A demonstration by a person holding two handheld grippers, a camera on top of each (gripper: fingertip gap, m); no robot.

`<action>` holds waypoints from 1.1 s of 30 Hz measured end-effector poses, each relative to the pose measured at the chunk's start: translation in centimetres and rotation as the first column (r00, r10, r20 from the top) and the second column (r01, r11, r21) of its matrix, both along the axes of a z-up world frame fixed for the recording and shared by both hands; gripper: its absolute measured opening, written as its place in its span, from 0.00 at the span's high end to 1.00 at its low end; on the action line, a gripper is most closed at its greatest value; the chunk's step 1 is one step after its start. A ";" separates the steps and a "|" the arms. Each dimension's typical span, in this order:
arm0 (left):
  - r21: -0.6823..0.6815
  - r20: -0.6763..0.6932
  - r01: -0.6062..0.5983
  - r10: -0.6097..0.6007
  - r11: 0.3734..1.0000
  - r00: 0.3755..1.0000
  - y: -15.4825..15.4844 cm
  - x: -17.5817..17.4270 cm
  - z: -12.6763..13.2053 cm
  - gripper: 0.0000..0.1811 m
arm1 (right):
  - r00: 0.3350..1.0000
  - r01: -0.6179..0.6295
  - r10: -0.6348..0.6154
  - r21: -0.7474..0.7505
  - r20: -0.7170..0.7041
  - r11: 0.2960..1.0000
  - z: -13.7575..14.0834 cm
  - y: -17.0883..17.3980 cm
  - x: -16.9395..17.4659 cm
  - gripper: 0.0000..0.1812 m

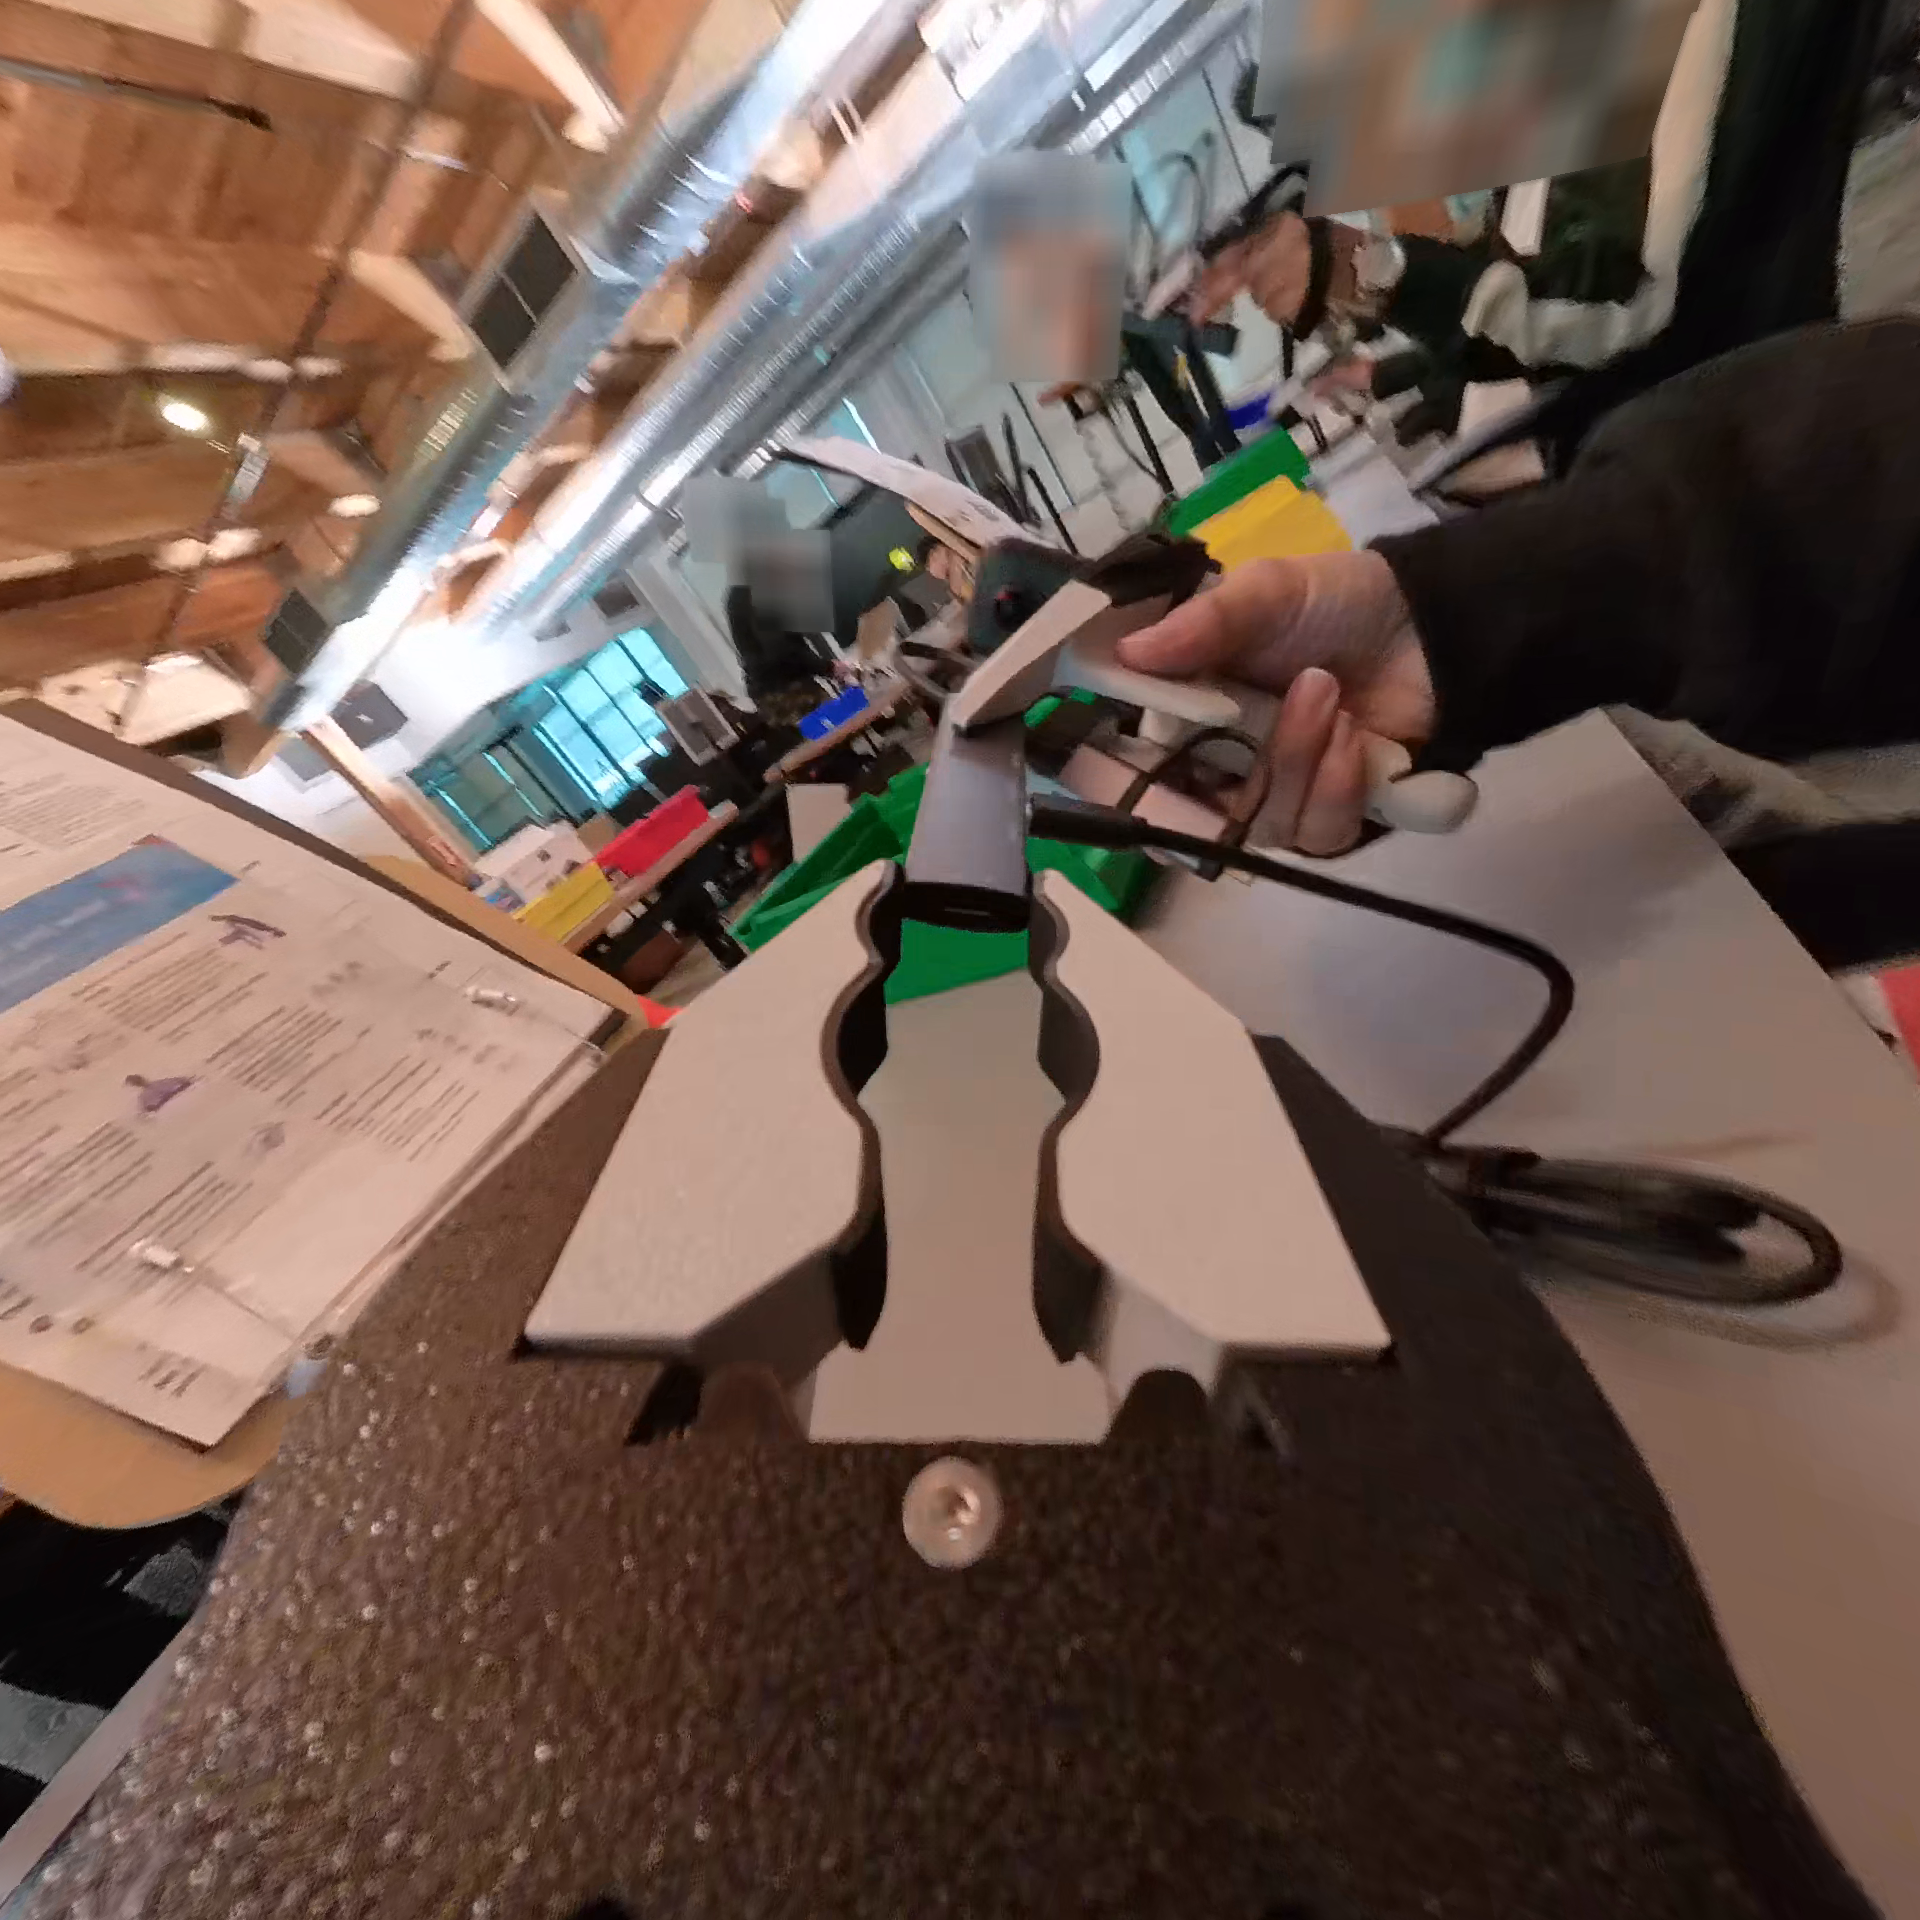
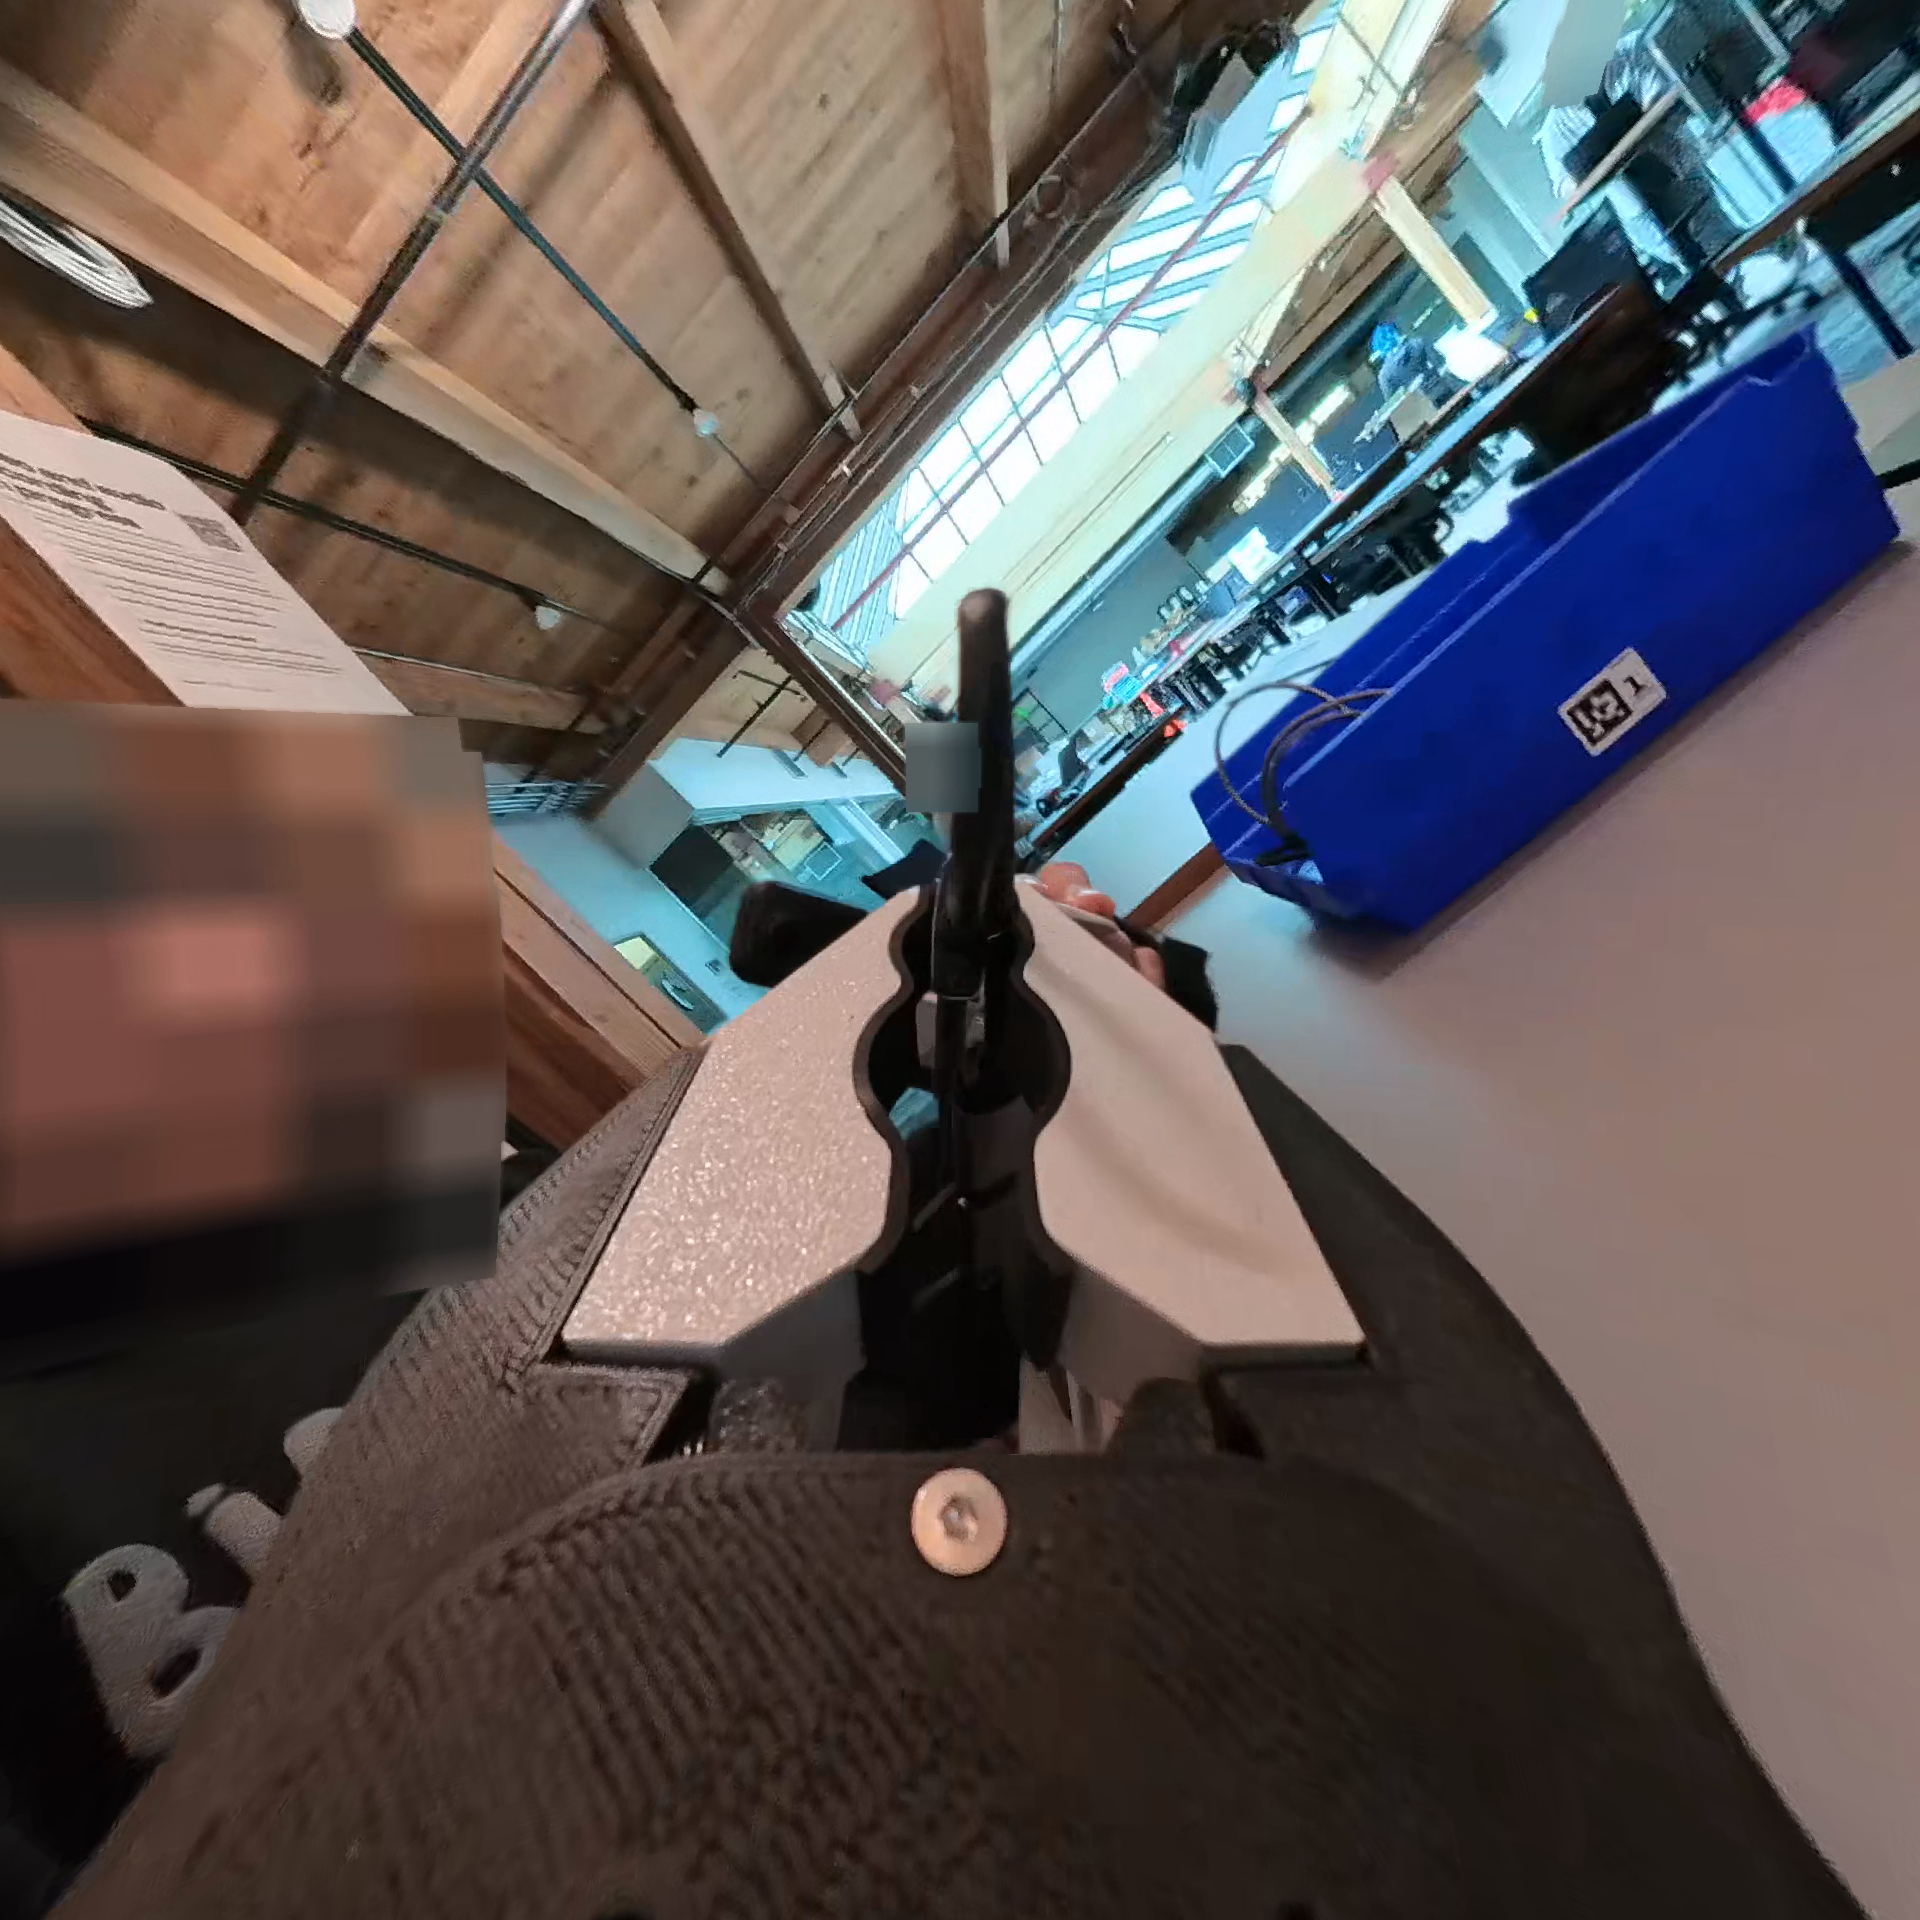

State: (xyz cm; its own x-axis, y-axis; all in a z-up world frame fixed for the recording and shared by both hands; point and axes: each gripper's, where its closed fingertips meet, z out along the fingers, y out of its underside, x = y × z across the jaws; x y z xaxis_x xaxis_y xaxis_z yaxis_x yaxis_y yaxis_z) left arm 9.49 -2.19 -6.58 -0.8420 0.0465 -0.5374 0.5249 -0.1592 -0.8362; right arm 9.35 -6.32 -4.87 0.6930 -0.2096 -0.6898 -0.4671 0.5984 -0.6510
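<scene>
A black cable [image 1: 1507, 956] runs from a loose coil [image 1: 1662, 1226] on the white table [image 1: 1351, 987] up to both grippers. My left gripper [image 1: 964, 906] has its jaws a little apart, with a black piece of the cable spanning between the tips. My right gripper [image 1: 971, 821], held by a hand [image 1: 1299, 665], meets it tip to tip from above. In the right wrist view my right gripper [image 2: 975, 935] is shut on the black cable [image 2: 982, 727], which sticks out past the fingertips. The left gripper is mostly hidden there.
A green bin [image 1: 935, 961] stands just beyond the grippers, with yellow and red bins farther off. Printed sheets on cardboard [image 1: 208, 1091] lie to the left. A blue bin [image 2: 1558, 675] with a thin wire loop stands on the table [image 2: 1558, 1143]. People work at far benches.
</scene>
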 end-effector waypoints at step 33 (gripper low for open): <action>0.001 -0.290 -0.261 0.250 0.965 0.924 -2.0 3.7 -0.7 0.88 | 0.975 0.151 -0.183 -0.224 -0.130 0.963 -1.1 -1.2 5.0 0.75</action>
State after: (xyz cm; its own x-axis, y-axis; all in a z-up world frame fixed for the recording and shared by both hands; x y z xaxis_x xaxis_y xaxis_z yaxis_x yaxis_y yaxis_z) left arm 13.24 -4.16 -7.30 -0.9406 -0.2056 -0.2703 0.2923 -0.0851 -0.9525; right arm 14.38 -7.51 -5.95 0.5295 -0.4657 -0.7091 -0.4729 0.5319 -0.7025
